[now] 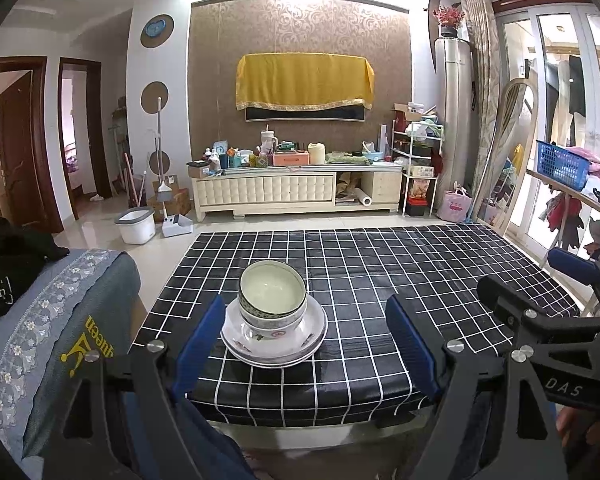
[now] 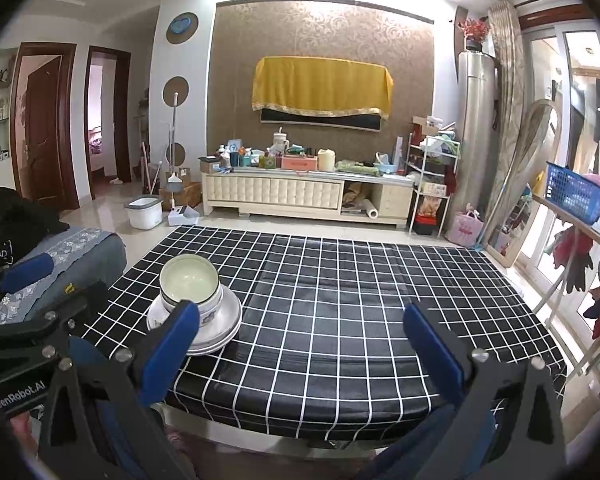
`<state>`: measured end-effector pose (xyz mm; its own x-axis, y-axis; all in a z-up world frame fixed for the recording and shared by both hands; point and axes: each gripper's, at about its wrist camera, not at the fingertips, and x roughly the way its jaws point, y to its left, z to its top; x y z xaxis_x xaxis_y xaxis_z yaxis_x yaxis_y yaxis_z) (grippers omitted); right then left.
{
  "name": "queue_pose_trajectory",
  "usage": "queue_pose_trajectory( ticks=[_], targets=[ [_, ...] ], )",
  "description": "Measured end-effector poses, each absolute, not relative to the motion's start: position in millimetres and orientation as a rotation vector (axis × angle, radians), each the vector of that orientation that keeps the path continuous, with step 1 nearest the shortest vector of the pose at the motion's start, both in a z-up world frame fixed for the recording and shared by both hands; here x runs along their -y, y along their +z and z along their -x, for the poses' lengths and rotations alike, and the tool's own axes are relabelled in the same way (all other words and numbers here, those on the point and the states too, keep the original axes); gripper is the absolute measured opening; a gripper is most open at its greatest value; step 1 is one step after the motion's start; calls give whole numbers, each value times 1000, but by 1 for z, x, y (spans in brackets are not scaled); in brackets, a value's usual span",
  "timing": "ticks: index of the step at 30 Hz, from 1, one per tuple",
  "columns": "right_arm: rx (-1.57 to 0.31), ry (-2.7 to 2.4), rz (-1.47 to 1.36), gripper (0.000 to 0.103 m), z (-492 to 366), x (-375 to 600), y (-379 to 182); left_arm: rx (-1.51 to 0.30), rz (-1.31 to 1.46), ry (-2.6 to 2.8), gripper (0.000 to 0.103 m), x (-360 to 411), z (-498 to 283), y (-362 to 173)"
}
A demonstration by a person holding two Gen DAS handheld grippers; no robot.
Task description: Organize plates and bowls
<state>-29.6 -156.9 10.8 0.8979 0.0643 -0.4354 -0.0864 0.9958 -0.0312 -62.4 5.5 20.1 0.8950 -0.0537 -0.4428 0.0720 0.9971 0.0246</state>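
Resting near the front left of a table (image 1: 420, 280) covered in a black checked cloth, two bowls (image 1: 273, 296) sit nested on a small stack of plates (image 1: 274, 344), already gathered into one tidy pile. The left gripper (image 1: 306, 344) hangs in front of the pile with its blue fingers spread apart and empty; the right gripper (image 2: 304, 344) is likewise spread and empty, over bare cloth beside the pile. A grey sofa arm (image 1: 80, 320) stands close on the left. Nothing blocks the pile.

Glossy ceramic bowls (image 1: 272, 296) on shiny checked tablecloth (image 1: 380, 280)
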Motion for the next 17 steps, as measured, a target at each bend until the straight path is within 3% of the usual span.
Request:
queue_pose_trajectory(
  ticks=[17],
  targets=[
    [-458,76,52,103,31,156,9,-461,-47,-59,81,-2,67,20]
  ],
)
